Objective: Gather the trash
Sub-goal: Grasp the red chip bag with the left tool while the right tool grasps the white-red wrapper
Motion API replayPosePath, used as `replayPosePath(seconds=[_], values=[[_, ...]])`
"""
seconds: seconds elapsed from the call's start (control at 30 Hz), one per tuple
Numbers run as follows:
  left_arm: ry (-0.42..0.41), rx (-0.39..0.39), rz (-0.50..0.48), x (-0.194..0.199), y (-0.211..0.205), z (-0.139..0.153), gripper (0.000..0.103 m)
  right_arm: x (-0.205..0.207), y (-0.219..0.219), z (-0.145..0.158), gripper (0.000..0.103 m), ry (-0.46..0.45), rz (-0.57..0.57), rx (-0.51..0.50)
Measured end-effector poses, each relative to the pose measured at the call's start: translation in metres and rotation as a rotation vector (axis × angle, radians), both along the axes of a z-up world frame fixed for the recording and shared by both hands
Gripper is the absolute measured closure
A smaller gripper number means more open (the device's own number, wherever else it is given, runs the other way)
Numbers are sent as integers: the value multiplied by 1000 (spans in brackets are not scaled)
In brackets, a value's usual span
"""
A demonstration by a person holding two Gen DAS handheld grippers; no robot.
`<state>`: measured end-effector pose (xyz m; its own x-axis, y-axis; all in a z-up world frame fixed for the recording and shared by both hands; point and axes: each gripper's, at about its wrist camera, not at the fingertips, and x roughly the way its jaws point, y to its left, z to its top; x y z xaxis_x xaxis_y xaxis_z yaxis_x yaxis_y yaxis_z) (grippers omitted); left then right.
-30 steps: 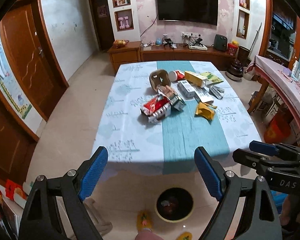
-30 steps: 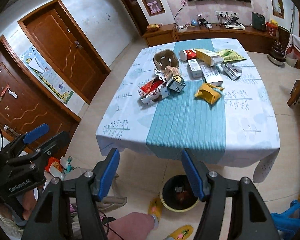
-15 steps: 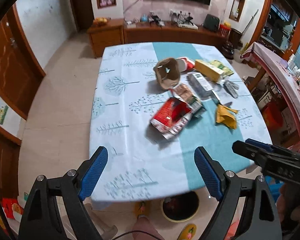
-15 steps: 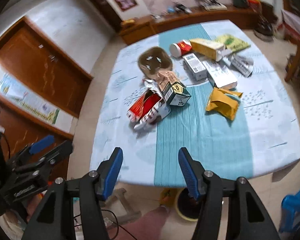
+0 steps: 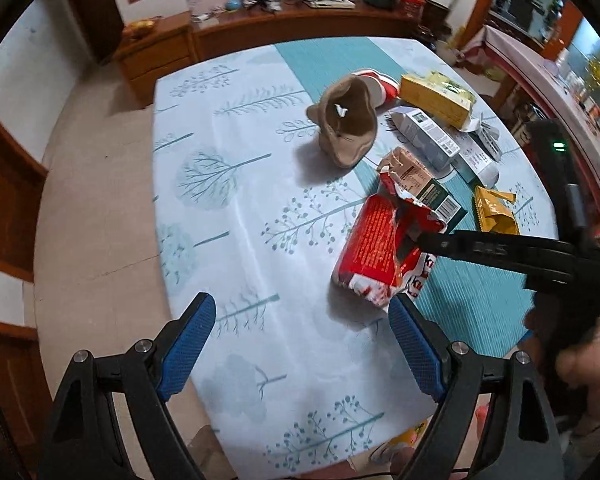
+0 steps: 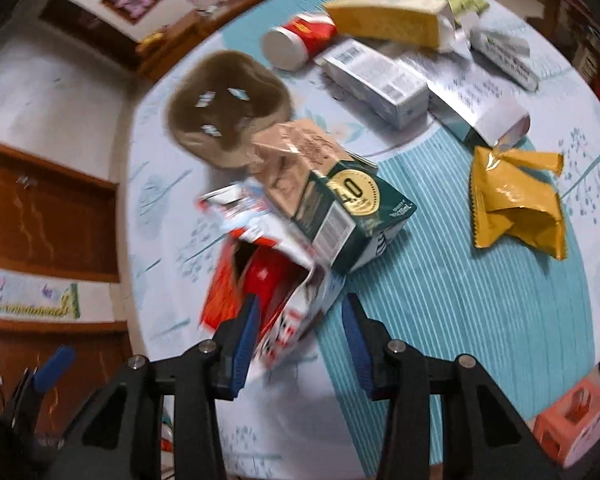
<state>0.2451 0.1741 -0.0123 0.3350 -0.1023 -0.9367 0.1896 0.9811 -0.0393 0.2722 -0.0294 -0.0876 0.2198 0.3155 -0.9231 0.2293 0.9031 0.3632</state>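
Closing its jaws around a torn red snack box (image 6: pixel 260 280) without yet pinching it, the right gripper (image 6: pixel 300 336) reaches down while the left gripper (image 5: pixel 300 344) hangs spread wide over the table (image 5: pixel 236 216).

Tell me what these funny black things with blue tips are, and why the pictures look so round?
They are tongs that a person holds, one in each hand, each with a small wide-eyed camera looking along its two fingers; that bends the picture round. One picture comes from the left tongs, which are wide open over the table with nothing between them. The other comes from the right tongs, whose jaws have just been closing around the torn red and white wrapper; the blur hides whether they pinch it yet. Also on the table lie a green carton, a yellow packet, a brown paper bowl, a red cup and some boxes. It is all rubbish to be collected.
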Motion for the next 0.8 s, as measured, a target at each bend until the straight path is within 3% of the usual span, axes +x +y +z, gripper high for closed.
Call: replayPosePath(seconds=[0.07,0.27,0.47,0.8], values=[[4,-3,-23,7,-3,-3,16,6,1,-10,77,32,-21,-9],[19,-7,-96,24,-17,-14,16,4,-6,-12,84,31,-67,9],[58,-6,-151,38,-37,-32,16,-10,-24,-4,85,19,-125,64],[119,75,-217,58,-76,-73,16,-42,-58,5,85,7,-213,150]])
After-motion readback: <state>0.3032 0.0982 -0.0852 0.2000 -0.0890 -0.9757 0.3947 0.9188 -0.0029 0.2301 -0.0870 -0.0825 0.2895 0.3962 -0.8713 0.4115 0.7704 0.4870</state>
